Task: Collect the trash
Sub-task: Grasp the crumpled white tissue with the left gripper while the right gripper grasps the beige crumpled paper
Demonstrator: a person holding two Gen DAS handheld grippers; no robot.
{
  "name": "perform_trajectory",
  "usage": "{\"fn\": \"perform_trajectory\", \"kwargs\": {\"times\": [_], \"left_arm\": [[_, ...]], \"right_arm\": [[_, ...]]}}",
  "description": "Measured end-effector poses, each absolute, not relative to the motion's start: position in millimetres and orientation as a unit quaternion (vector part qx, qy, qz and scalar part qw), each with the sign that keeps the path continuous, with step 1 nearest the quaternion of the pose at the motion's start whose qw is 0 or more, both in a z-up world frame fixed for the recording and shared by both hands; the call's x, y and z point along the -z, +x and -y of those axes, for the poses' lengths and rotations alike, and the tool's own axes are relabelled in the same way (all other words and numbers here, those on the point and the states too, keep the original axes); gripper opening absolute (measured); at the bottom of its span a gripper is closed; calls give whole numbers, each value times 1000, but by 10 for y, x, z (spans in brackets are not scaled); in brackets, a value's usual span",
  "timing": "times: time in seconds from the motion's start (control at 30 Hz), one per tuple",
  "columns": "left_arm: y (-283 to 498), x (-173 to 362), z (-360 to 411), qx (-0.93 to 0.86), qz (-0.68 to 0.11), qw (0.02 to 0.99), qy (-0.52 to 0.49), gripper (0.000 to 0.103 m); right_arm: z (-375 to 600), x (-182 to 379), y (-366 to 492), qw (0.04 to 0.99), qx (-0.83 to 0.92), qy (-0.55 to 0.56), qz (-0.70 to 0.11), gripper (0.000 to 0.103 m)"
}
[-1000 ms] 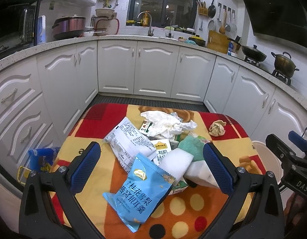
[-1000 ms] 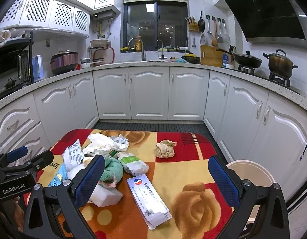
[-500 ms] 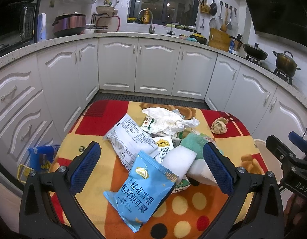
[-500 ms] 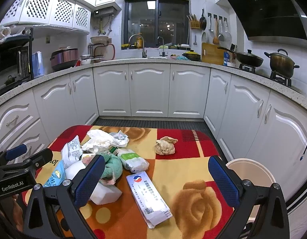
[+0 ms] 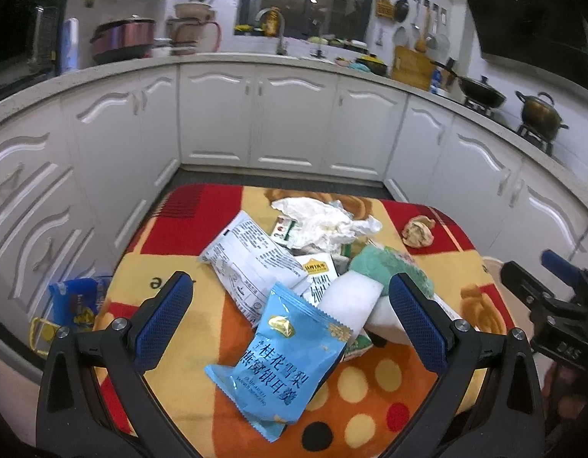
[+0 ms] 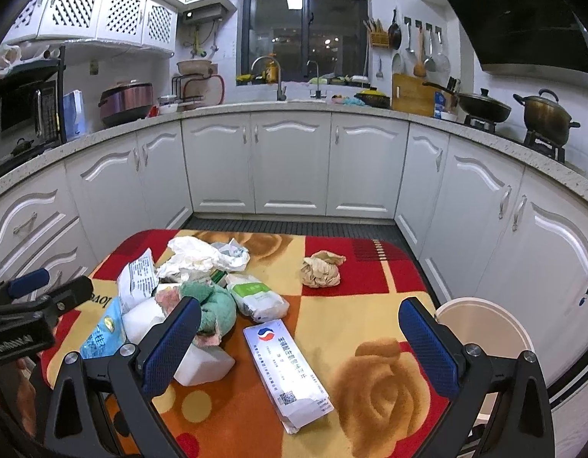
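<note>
Left tool, jaws spread wide and empty, hovers above the blue snack packet at the near edge of the trash pile. Right tool, likewise spread and empty, hangs over the long white packet lying apart from the pile. Best practice is probably to take one loose outer piece at a time, pinching a flat edge, then carry it to the white bin just beside the worktop. Count: one blue packet, one long white packet, one crumpled brown paper ball standing apart, one green cloth, one white tissue wad; two tools.
</note>
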State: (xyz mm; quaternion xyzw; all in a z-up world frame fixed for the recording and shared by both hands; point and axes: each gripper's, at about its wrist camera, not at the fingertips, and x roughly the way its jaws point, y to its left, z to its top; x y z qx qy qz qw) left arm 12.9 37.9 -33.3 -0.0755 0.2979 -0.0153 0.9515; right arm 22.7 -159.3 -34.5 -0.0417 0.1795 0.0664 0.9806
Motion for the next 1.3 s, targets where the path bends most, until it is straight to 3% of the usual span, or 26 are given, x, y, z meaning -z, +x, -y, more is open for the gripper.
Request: {"fn": "perform_trajectory", "kwargs": {"times": [0.27, 0.57, 1.07, 1.3], "left_arm": [[204, 372, -726, 34, -332, 938, -87, 102], [544, 399, -942, 32, -367, 923, -108, 102], [1767, 558, -529, 90, -439, 885, -127, 102], [2187, 688, -156, 115, -475, 871, -45, 102]], "right_arm": [[1610, 392, 397, 964, -142, -7, -224, 102], [1460, 265, 718, 947, -199, 5, -252, 94], [1976, 560, 1865, 928, -149, 31, -341, 93], [2049, 730, 2414, 916, -152, 51, -367, 91]]}}
